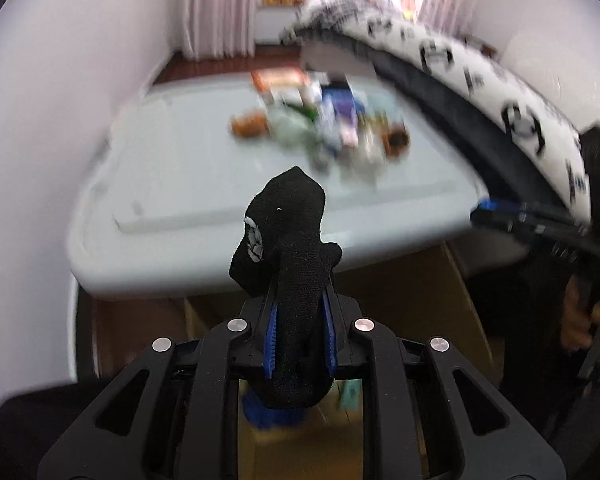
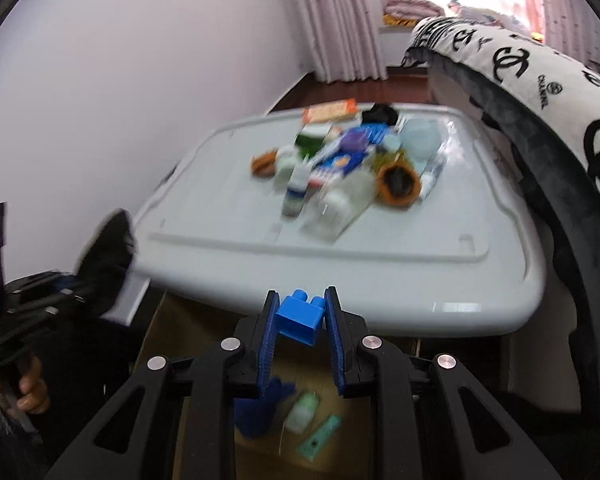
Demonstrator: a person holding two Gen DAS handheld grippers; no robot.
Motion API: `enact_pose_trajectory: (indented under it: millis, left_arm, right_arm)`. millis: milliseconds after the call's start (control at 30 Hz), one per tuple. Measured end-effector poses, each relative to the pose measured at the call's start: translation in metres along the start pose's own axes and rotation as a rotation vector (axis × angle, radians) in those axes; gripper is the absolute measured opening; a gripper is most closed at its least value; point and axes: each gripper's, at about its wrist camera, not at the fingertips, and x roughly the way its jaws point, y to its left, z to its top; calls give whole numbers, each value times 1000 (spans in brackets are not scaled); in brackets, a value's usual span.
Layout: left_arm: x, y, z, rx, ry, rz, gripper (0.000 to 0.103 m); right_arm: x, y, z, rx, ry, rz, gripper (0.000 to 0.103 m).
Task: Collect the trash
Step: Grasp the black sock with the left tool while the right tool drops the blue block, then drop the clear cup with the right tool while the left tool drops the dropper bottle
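Trash in both claws, drop step: left gripper (image 1: 300, 332) pinches black sock (image 1: 288, 264), right gripper (image 2: 302, 334) pinches blue brick (image 2: 300, 320), both lower-centre above cardboard box (image 2: 204, 336); next, likely spread jaws over box, then return to pile (image 2: 340, 164) on white lid (image 2: 220, 216).

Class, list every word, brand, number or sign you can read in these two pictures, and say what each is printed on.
"CHANEL", with interlocking-C logos: on the white blanket draped at the right; small but readable in the right wrist view.
White mark on the black sock in the left tool: not readable.
Packages and bottles piled on the grey lid: print too blurred to read.
Blue toy brick in the right tool: no text.
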Motion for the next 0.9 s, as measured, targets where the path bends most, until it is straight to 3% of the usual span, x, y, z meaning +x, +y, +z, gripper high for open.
enact_pose_trajectory:
  millis: [200, 267, 333, 367, 667, 800, 900]
  left_arm:
    - [33, 6, -35, -73, 186, -77, 19]
    - [37, 12, -36, -101, 212, -88, 31]
    - [38, 18, -38, -132, 229, -83, 65]
    - [39, 20, -39, -147, 231, -80, 69]
    - [42, 24, -35, -183, 237, -117, 71]
    - [39, 17, -15, -128, 184, -101, 71]
    - [40, 14, 3, -106, 144, -92, 71]
  right_arm:
    - [23, 4, -32, 29, 121, 20, 24]
    - [33, 1, -39, 54, 165, 22, 27]
    - [37, -1, -43, 67, 182, 0, 63]
    - [37, -3, -43, 68, 168, -12, 63]
    - [32, -15, -21, 77, 120, -30, 63]
    - [41, -25, 17, 103, 72, -46, 63]
    - [61, -40, 52, 200, 58, -13, 63]
